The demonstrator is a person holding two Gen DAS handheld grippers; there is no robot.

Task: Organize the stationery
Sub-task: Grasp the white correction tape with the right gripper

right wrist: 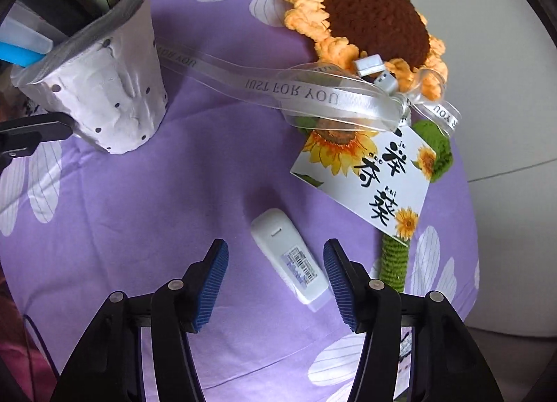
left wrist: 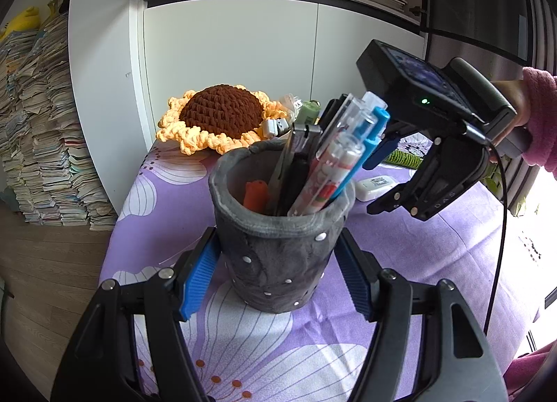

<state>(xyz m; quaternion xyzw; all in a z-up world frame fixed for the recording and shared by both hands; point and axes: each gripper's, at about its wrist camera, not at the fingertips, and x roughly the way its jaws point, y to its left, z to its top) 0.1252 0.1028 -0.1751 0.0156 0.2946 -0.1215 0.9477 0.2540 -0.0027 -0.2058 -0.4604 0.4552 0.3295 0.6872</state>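
I had the left gripper (left wrist: pixel 278 273) clamped on the grey pen holder (left wrist: pixel 282 228), pads pressed to both sides, steadying it upright on the purple worktop (right wrist: pixel 139 210) with the pens (left wrist: pixel 334 172) already standing inside. The right gripper (right wrist: pixel 276 283) hung over the white correction tape (right wrist: pixel 289 259), its jaws apart and empty, one to each side of the case without touching it. The tape lay flat and at a slant, well clear of the holder and just beside the crochet sunflower's (right wrist: pixel 365 15) green stem (right wrist: pixel 393 262). To do this well, I judged I should square the jaws to the case's long sides, come straight down, and close across its narrow width, keeping off the stem and the card (right wrist: pixel 365 179).
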